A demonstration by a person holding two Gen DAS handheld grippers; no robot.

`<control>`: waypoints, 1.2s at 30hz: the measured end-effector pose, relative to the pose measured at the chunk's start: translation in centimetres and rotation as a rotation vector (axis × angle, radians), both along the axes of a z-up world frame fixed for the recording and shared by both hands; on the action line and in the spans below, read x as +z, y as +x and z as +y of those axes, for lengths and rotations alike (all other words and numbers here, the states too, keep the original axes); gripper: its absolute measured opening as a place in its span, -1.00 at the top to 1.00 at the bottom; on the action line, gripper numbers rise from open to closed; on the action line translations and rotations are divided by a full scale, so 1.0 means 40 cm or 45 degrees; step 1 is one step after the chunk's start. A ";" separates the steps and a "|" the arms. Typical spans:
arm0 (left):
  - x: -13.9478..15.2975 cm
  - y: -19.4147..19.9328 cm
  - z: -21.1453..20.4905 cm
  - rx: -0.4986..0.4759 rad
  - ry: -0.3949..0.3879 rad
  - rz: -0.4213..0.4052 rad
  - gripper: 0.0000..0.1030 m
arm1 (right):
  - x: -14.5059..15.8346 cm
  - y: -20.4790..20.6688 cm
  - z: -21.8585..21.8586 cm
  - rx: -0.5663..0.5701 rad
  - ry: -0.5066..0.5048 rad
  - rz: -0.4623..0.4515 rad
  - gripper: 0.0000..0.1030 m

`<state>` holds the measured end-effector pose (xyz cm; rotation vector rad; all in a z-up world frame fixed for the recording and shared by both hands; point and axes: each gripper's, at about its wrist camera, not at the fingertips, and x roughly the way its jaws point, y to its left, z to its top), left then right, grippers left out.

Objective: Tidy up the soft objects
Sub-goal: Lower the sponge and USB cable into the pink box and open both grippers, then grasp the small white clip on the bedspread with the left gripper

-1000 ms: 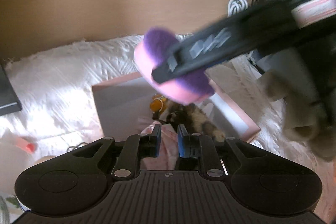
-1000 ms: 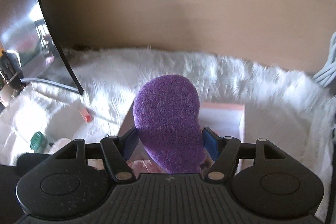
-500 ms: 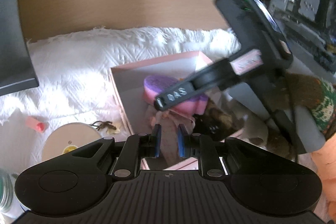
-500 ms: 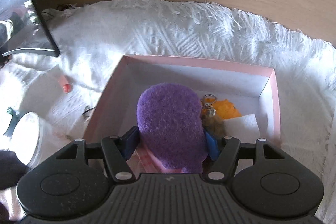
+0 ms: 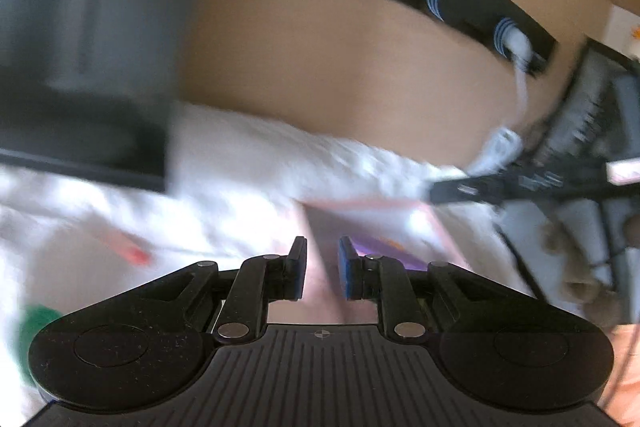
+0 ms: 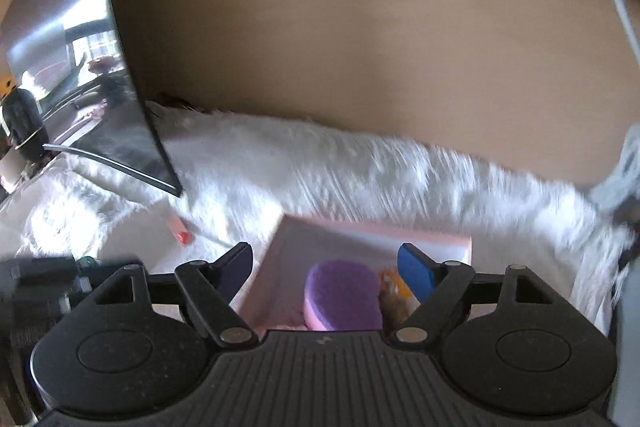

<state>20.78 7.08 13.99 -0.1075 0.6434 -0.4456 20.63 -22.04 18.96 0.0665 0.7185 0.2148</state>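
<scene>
Purple felt pad [image 6: 342, 293] with a pink underside lies inside the pink box [image 6: 372, 229], just below and between the fingertips of the right gripper [image 6: 328, 263], whose jaws are opening with nothing pressed between them: the pad sits free on the box floor. By its fuzzy face and rounded edge it looks light and squashy, likely to give under a pinch without slipping; a grip across its short sides, pads on the pink rim, seems the safest hold should it need shifting. Beside the pad, on its right and touching or nearly so, rests a small orange plush charm [image 6: 394, 287], with something brownish below it too dim to name. Pale pink fabric shows at the pad's lower left, inside the same box. Around the box spreads a white fringed blanket [image 6: 360, 171]; a small red-tipped object [image 6: 180, 231] lies on it to the box's left, and a dark monitor [image 6: 80, 87] stands farther left. Left gripper [image 5: 322, 271], seen in a blurred frame above the box's near side, has its jaws drawn narrow with nothing visible between them.
</scene>
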 end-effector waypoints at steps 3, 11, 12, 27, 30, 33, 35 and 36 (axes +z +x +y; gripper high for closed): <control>0.035 0.031 0.071 0.068 0.087 -0.002 0.64 | 0.053 -0.002 0.061 0.078 -0.082 -0.060 -0.58; -0.066 0.207 0.183 0.122 0.148 0.386 0.64 | 0.079 0.069 0.222 0.333 -0.140 -0.038 -0.64; -0.085 0.224 0.193 0.179 0.136 0.429 0.64 | 0.071 0.083 0.231 0.343 -0.143 -0.028 -0.64; -0.243 0.406 0.224 0.640 -0.009 0.647 0.59 | -0.044 0.196 0.215 0.357 -0.091 0.073 -0.64; -0.254 0.415 0.205 0.660 -0.007 0.650 0.37 | -0.057 0.207 0.207 0.345 -0.087 0.065 -0.64; -0.257 0.416 0.176 0.663 0.066 0.610 0.38 | -0.069 0.214 0.200 0.342 -0.077 0.059 -0.64; -0.256 0.414 0.146 0.645 0.155 0.585 0.37 | -0.074 0.215 0.201 0.344 -0.073 0.055 -0.64; -0.257 0.416 0.132 0.633 0.185 0.580 0.37 | -0.074 0.216 0.200 0.347 -0.072 0.050 -0.64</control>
